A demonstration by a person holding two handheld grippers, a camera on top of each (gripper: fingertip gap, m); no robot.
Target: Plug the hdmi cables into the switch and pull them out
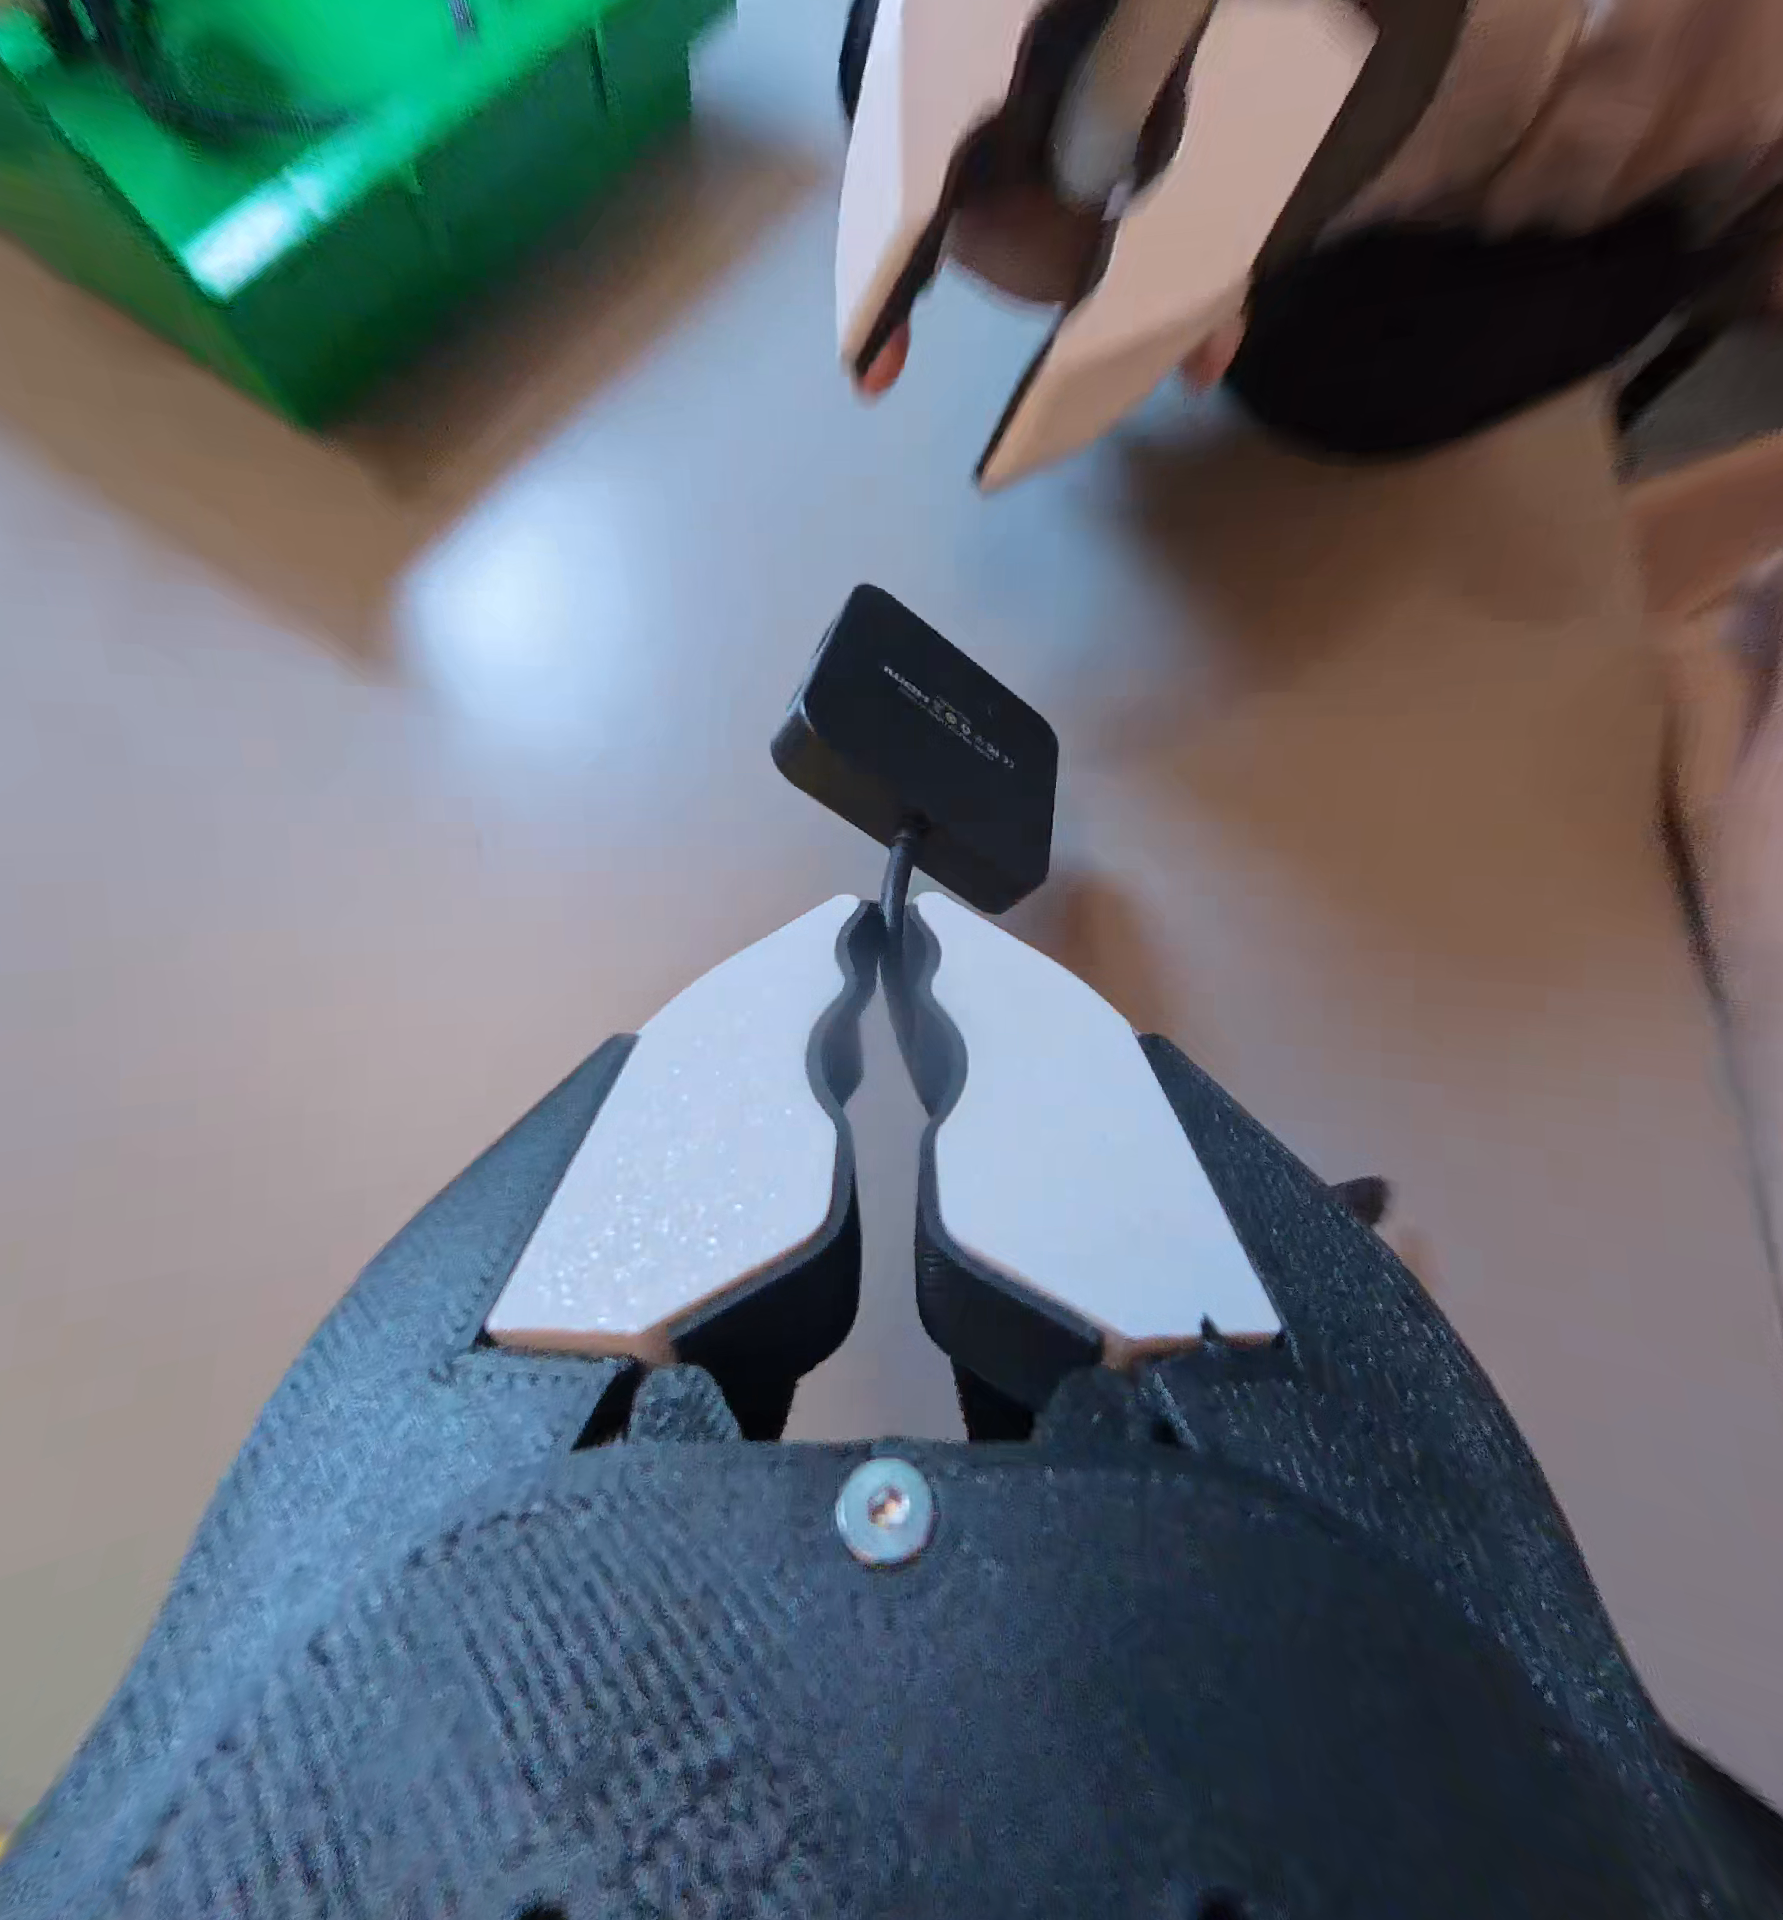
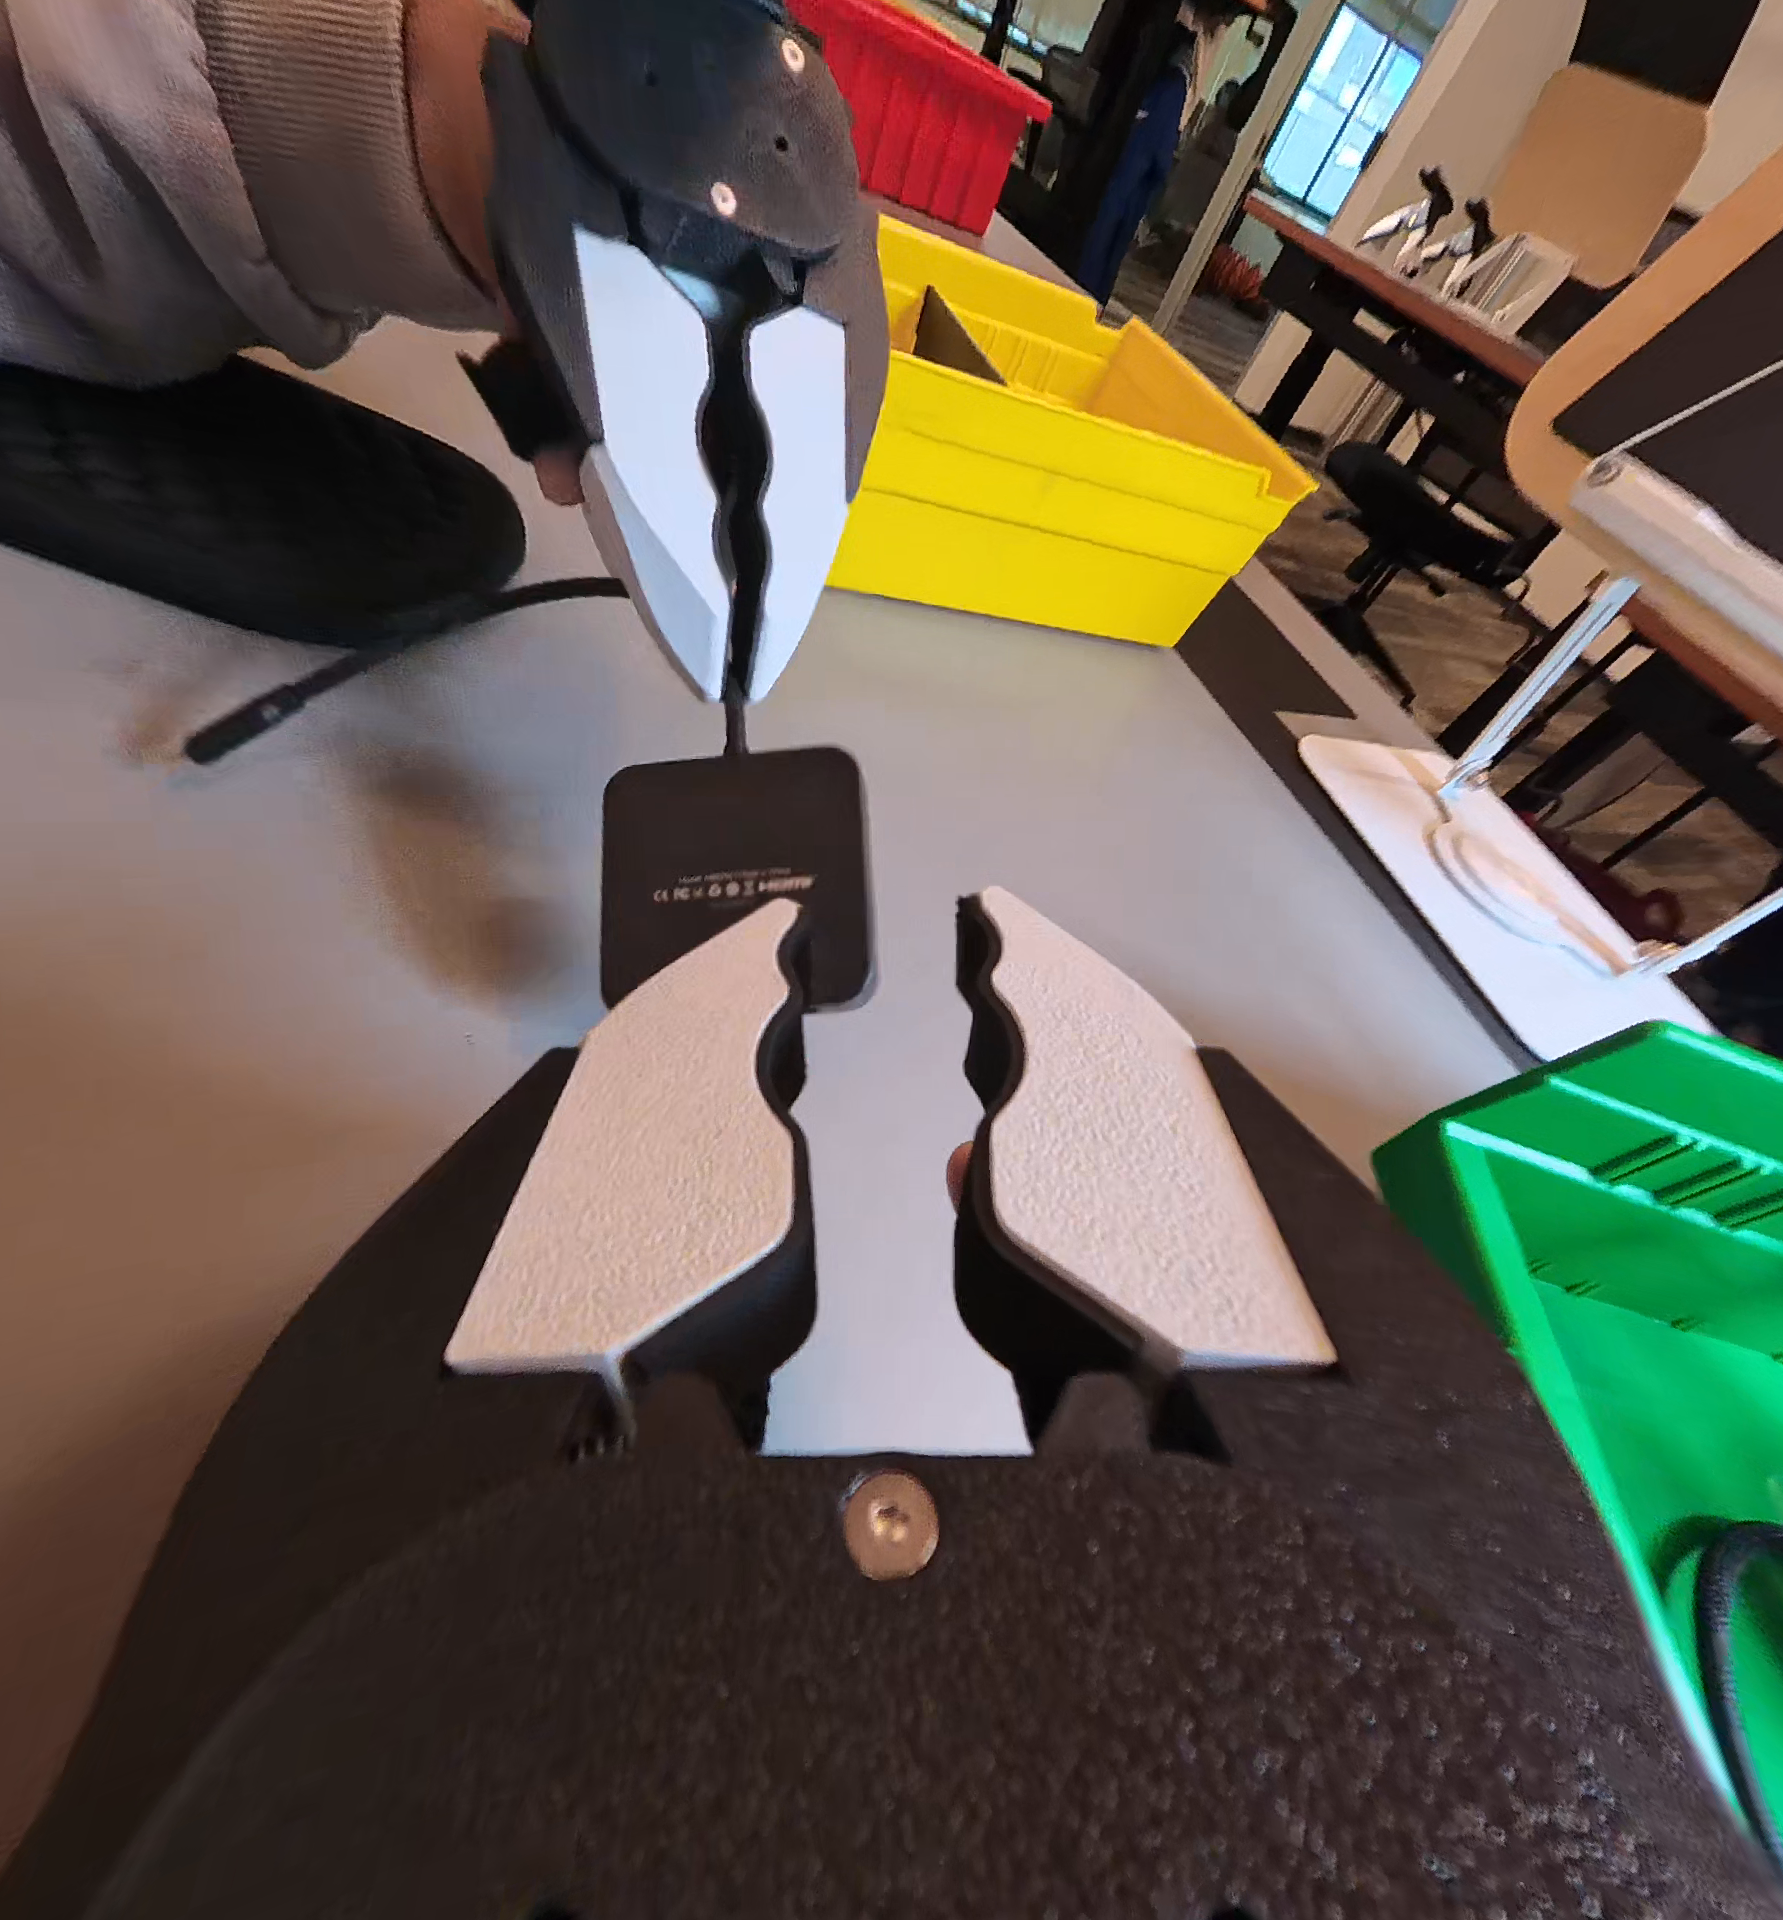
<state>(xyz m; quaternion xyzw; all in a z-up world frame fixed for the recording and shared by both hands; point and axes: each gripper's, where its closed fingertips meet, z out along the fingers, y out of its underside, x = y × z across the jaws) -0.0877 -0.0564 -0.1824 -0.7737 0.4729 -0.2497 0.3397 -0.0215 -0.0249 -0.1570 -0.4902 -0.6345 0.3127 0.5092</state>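
The black square HDMI switch (image 1: 918, 743) hangs tilted from its short black cable (image 1: 897, 873), held above the table. My left gripper (image 1: 887, 909) is shut on that cable just behind the switch; it also shows in the right wrist view (image 2: 736, 686). My right gripper (image 2: 882, 904) is open and empty, its tips at the near edge of the switch (image 2: 736, 862). In the left wrist view the right gripper (image 1: 928, 416) is blurred, above and beyond the switch. A loose black cable end (image 2: 274, 712) lies on the table to the left.
A green bin (image 1: 274, 177) with a black cable inside stands near; it also shows at the lower right of the right wrist view (image 2: 1645, 1278). A yellow bin (image 2: 1053, 457) and a red bin (image 2: 918, 104) stand farther back. A white lamp base (image 2: 1469, 873) sits at the table's right edge. The left gripper's tips are roughly 9 centimeters from the right gripper's.
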